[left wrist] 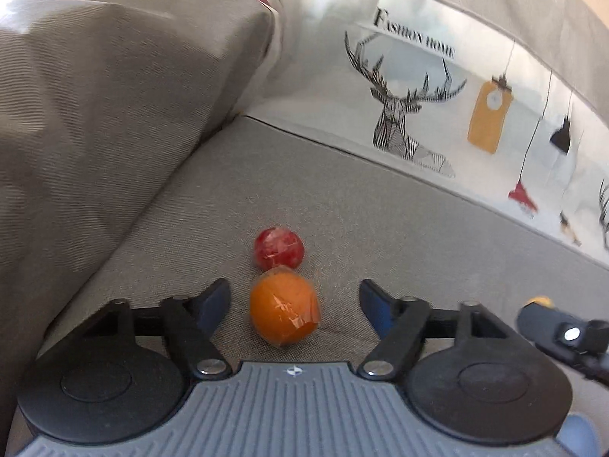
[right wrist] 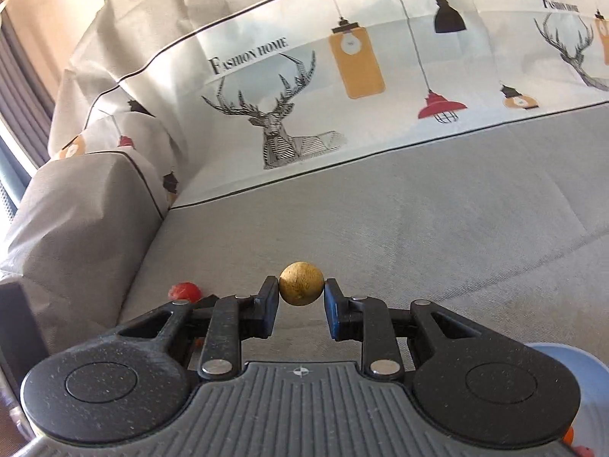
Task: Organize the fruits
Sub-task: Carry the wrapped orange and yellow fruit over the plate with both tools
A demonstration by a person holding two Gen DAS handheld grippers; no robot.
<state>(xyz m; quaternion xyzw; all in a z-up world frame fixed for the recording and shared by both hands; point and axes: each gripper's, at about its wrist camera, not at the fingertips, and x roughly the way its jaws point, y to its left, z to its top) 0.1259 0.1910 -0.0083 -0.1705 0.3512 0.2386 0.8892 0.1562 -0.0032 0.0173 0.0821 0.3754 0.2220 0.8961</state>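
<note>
An orange fruit (left wrist: 283, 313) wrapped in clear film lies on the grey sofa seat (left wrist: 380, 236), with a wrapped red fruit (left wrist: 279, 248) just beyond it, touching or nearly so. My left gripper (left wrist: 295, 297) is open, its fingers on either side of the orange fruit without touching it. My right gripper (right wrist: 300, 289) is shut on a small golden-brown round fruit (right wrist: 301, 284) and holds it above the seat. The red fruit (right wrist: 184, 291) shows at the left in the right wrist view. The right gripper's tip (left wrist: 552, 323) shows at the right edge of the left wrist view.
A grey cushion or armrest (left wrist: 95, 114) rises on the left. The sofa back (right wrist: 342, 95) carries a printed cover with deer and lamps. A light blue container (right wrist: 586, 392) shows at the lower right, with something orange-red at its lower edge.
</note>
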